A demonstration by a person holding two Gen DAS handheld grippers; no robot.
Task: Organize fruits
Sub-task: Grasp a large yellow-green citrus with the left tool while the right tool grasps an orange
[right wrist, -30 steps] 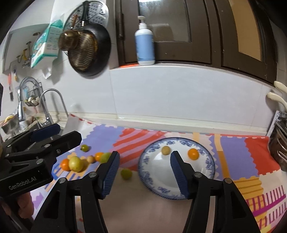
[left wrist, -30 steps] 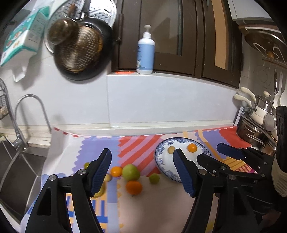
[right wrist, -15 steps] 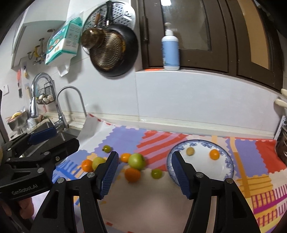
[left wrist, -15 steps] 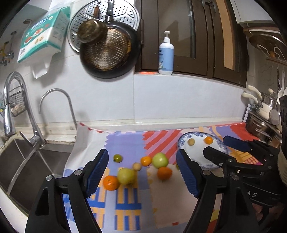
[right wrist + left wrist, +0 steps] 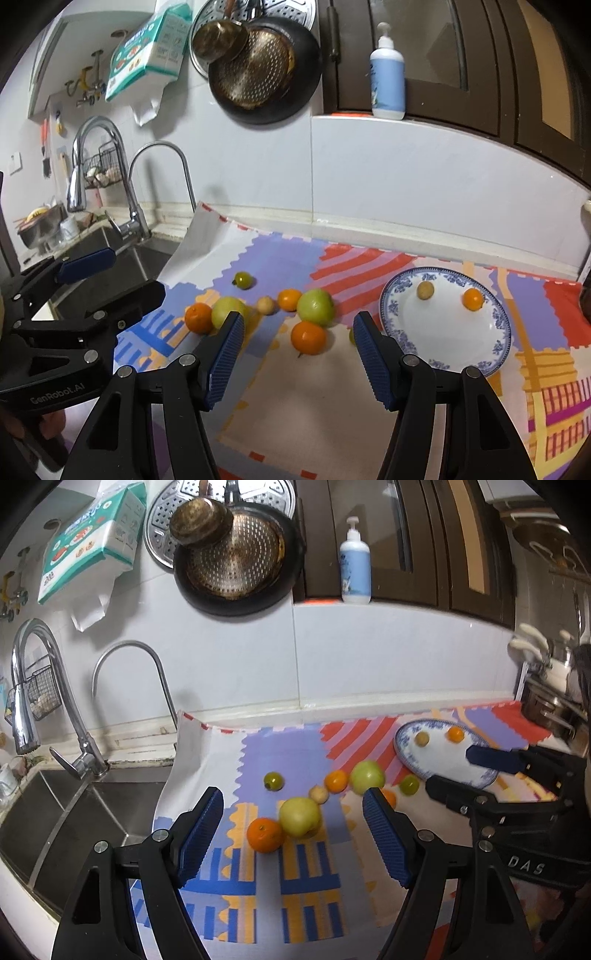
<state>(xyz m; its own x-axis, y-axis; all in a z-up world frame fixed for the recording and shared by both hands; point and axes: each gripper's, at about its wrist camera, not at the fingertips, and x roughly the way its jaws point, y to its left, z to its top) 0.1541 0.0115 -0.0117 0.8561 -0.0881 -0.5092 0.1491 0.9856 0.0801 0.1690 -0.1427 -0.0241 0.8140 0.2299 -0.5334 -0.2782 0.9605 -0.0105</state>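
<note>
Several fruits lie on the colourful mat (image 5: 258,893): a yellow-green apple (image 5: 299,816), an orange (image 5: 265,835), a green apple (image 5: 367,777), a small orange (image 5: 336,781) and a dark green fruit (image 5: 273,781). My left gripper (image 5: 293,832) is open above the yellow-green apple and the orange. My right gripper (image 5: 298,356) is open above another orange (image 5: 308,337). The blue-rimmed plate (image 5: 491,354) holds a small yellow fruit (image 5: 425,290) and a small orange (image 5: 473,298). The green apple (image 5: 316,307) also shows in the right wrist view.
A sink (image 5: 74,812) with tall taps (image 5: 33,686) lies left of the mat. Pots (image 5: 546,709) stand at the right. Pans (image 5: 232,554) hang on the wall, and a pump bottle (image 5: 355,568) stands on the ledge.
Both grippers have swung left, from over the plate to over the loose fruits, and stayed open. The sink has come into view.
</note>
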